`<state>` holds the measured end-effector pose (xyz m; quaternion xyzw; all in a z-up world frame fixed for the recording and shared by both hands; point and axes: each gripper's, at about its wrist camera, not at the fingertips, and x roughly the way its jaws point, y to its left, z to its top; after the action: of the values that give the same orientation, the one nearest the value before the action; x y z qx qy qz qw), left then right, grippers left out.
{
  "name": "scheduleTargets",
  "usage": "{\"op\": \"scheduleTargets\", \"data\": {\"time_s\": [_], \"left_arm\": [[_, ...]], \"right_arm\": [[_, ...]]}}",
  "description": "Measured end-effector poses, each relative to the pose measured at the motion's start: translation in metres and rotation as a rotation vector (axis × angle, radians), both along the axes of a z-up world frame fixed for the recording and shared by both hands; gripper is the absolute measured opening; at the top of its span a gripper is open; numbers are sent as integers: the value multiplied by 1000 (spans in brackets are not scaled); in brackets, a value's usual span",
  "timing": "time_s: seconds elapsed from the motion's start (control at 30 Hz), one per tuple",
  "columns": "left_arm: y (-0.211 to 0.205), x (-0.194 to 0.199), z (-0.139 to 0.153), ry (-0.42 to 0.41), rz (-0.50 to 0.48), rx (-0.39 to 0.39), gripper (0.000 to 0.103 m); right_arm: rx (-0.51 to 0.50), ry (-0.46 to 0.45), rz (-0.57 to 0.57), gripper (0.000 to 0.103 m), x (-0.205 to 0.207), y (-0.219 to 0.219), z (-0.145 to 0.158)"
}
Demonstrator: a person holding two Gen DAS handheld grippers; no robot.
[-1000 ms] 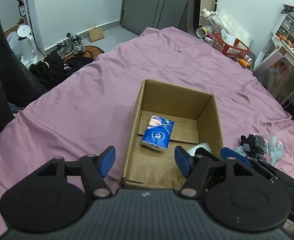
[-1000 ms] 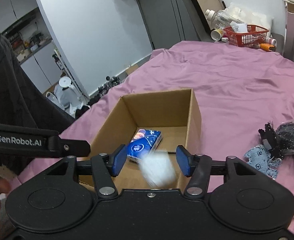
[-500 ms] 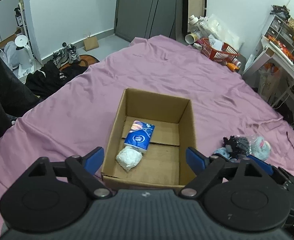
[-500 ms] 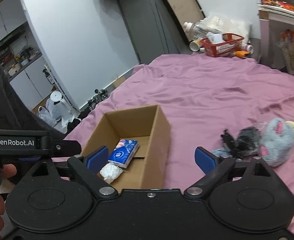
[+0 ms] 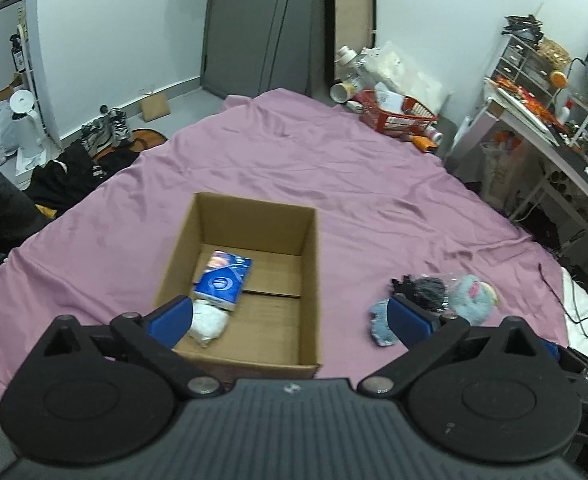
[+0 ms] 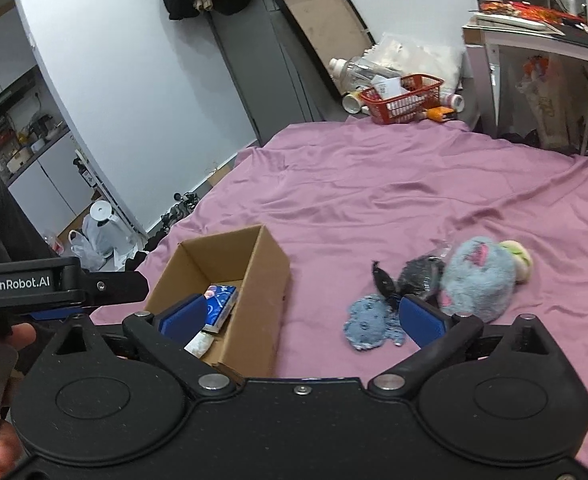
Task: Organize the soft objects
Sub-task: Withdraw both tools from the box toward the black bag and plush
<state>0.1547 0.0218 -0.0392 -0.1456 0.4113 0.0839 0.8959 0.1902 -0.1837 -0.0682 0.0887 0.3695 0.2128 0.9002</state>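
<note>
An open cardboard box (image 5: 310, 264) (image 6: 262, 280) sits on the purple bedsheet. Inside lie a blue tissue pack (image 5: 224, 280) (image 6: 220, 306) and a white soft bundle (image 5: 208, 324) (image 6: 199, 345). To the right of the box lie a light-blue cloth (image 5: 380, 320) (image 6: 368, 322), a black bundle in clear plastic (image 5: 424, 290) (image 6: 416, 276) and a blue-grey plush toy (image 5: 470, 298) (image 6: 478, 276). My left gripper (image 5: 292, 320) is open, above the box's near edge, holding nothing. My right gripper (image 6: 302, 318) is open, wide, between box and cloth, holding nothing.
A red basket (image 5: 398, 114) (image 6: 404, 98) with bottles stands at the bed's far end. A cluttered desk (image 5: 550, 128) lines the right side. Dark clothes and shoes (image 5: 94, 152) lie on the floor at left. The left gripper's body (image 6: 54, 284) shows left in the right wrist view.
The white bundle dropped from my right gripper into the box. Both grippers opened wider and drew back; the right one swung right toward the loose soft items.
</note>
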Motion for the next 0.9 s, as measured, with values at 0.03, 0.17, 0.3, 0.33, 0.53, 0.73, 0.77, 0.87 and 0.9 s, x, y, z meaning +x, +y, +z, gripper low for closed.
{"op": "scheduleTargets", "data": {"time_s": [0.03,0.17,0.3,0.33,0.53,0.73,0.77,0.87,0.9], "left_arm": [[-4,0,0,-2,-3,4,102],[-22,0,1,-7,-22,23,102],[-36,3,-3,7,-40,-4,102],[-40,3,-4,8,-41,0,102],[-63,6,0,-7,-47,27,102],[-77,15,-3,4,-33,46,102],[-79,17,-4,3,-32,43,102],[-84,22,-5,-8,-31,45,102],[-86,23,-5,-17,-29,45,102]], "right_arm": [[5,5,-8,103,0,-5,1],[12,7,-74,103,3,-28,5],[34,9,-96,103,5,-47,9],[38,12,-96,103,6,-51,9],[47,32,-115,103,9,-76,6],[53,42,-169,103,12,-99,2],[58,47,-177,103,14,-102,1],[72,60,-205,103,18,-113,-1],[75,64,-214,103,19,-116,-2]]}}
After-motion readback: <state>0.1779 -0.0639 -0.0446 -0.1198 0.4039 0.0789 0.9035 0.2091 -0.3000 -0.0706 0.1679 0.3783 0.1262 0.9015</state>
